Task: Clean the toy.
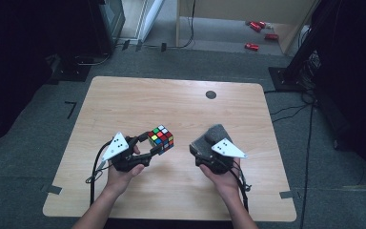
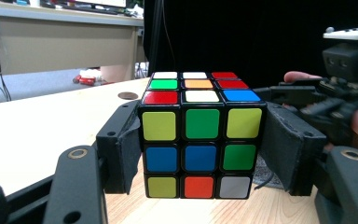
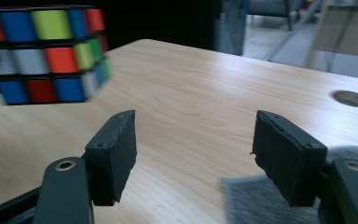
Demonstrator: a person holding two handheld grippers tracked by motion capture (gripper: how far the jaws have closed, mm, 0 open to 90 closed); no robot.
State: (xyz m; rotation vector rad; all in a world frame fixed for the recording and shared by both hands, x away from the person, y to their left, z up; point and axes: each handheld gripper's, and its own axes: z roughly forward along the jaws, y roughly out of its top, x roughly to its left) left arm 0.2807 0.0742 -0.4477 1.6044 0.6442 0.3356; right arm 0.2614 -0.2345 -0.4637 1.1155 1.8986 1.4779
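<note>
Between the left tongs (image 2: 200, 154), a cube (image 2: 200, 135) sits clamped.

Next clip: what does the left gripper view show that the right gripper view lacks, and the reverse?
Left gripper view alone: the left gripper shut on the multicoloured puzzle cube, pads pressing two opposite sides, and red items on the floor beyond. Right gripper view alone: the right gripper with open jaws and nothing between them, and a grey felt cloth under it. Both: the cube, the light wooden table and its round dark hole.
</note>
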